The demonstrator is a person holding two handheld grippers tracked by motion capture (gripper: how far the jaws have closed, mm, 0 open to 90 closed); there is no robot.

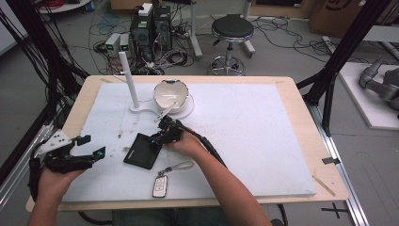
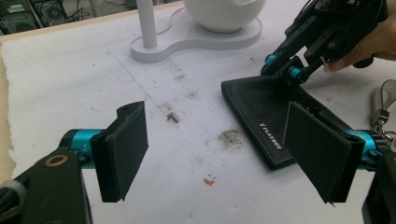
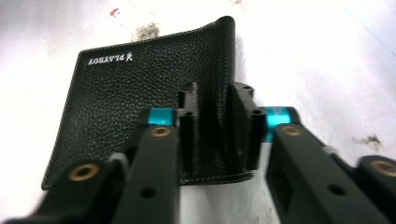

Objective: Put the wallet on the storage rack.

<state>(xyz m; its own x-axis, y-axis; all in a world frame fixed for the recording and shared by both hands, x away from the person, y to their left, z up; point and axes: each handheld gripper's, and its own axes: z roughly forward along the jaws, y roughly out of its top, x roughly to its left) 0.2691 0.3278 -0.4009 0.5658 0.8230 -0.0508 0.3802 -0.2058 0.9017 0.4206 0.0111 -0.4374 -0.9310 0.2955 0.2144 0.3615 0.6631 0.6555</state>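
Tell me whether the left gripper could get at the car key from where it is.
Probably yes. The left gripper hovers open at the table's left; the car key lies apart from the black wallet that the right gripper has pinched, with bare white mat between.

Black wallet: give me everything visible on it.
The black wallet looks like pebbled leather with pale stitching along its edge and small white brand lettering near one corner. It lies folded shut and flat on the white mat, left of the car key fob. The right gripper has its jaws pinched on the wallet's edge, bunching the leather between them. The left gripper is open nearby, not touching it.
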